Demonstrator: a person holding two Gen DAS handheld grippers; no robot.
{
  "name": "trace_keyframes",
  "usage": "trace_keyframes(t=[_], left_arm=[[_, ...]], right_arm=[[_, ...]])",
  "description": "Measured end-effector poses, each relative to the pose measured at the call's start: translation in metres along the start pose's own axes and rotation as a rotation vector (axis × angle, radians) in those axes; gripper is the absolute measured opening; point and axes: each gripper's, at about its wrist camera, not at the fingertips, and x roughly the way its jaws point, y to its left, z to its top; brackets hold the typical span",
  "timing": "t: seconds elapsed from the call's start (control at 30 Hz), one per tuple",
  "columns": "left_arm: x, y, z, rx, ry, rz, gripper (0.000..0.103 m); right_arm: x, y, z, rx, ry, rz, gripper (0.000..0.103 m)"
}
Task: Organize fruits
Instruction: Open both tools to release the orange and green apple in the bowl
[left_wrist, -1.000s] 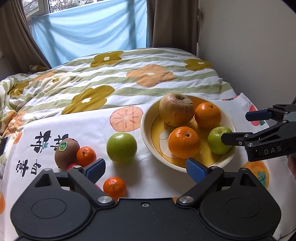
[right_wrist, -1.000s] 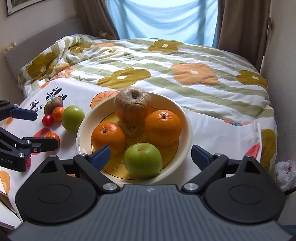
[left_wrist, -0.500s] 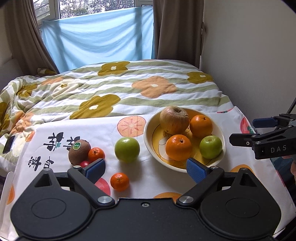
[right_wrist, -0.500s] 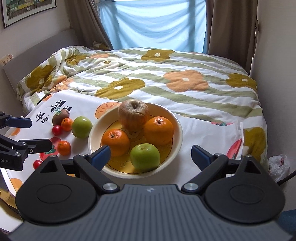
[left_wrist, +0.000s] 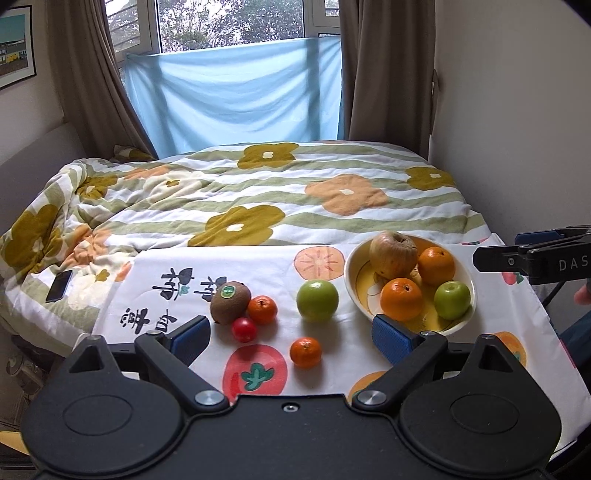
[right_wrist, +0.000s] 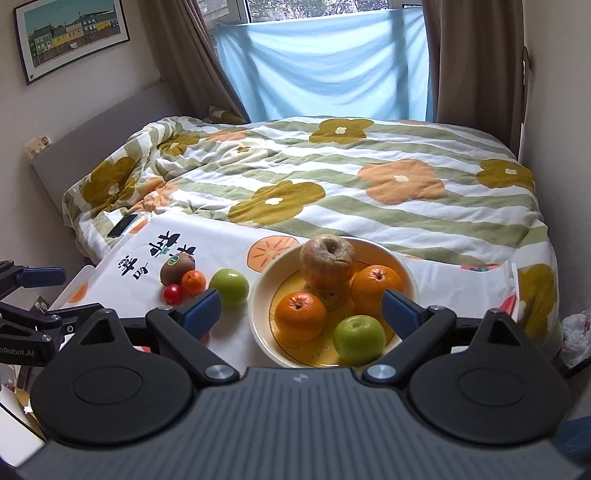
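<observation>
Both grippers have pulled back from the fruit since a second ago, so far more of the bed, the window and the small red tomato (left_wrist: 244, 329) now show. The left gripper (left_wrist: 291, 338) has its blue pads spread wide and grips nothing; it hangs over the near edge of the printed cloth (left_wrist: 258, 266), and between its fingers lie the loose fruit. The right gripper (right_wrist: 301, 308) is likewise parted and empty, poised above the yellow bowl (right_wrist: 260, 295).

In the bowl sit a wrinkled brown apple (right_wrist: 328, 260), two oranges (right_wrist: 300, 315) and a small green apple (right_wrist: 359, 338), all touching. On the cloth to its left lie a larger green apple (left_wrist: 317, 300), a kiwi (left_wrist: 230, 297) with a green sticker, and a tangerine (left_wrist: 262, 309) touching the kiwi, with the tomato just in front of them. A second tangerine (left_wrist: 305, 352) lies apart, nearer the camera.

From the right wrist that nearer tangerine is hidden behind the gripper's left finger, and the bowl's near rim is cut off by the gripper body. A dark phone (left_wrist: 59, 285) rests on the quilt (left_wrist: 332, 192).
</observation>
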Motion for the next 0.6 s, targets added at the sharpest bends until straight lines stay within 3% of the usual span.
trace_keyframes(t=[0.23,0.6], left_arm=[[0.002,0.044,0.006,0.002,-0.01,-0.01,0.096],[0.038,0.109,0.018,0.077,0.037,-0.119,0.096]], right_arm=[[0.008,0.036,0.002,0.009,0.01,-0.001,0.103],[0.035,0.096,-0.005,0.068,0.043,-0.066,0.103]])
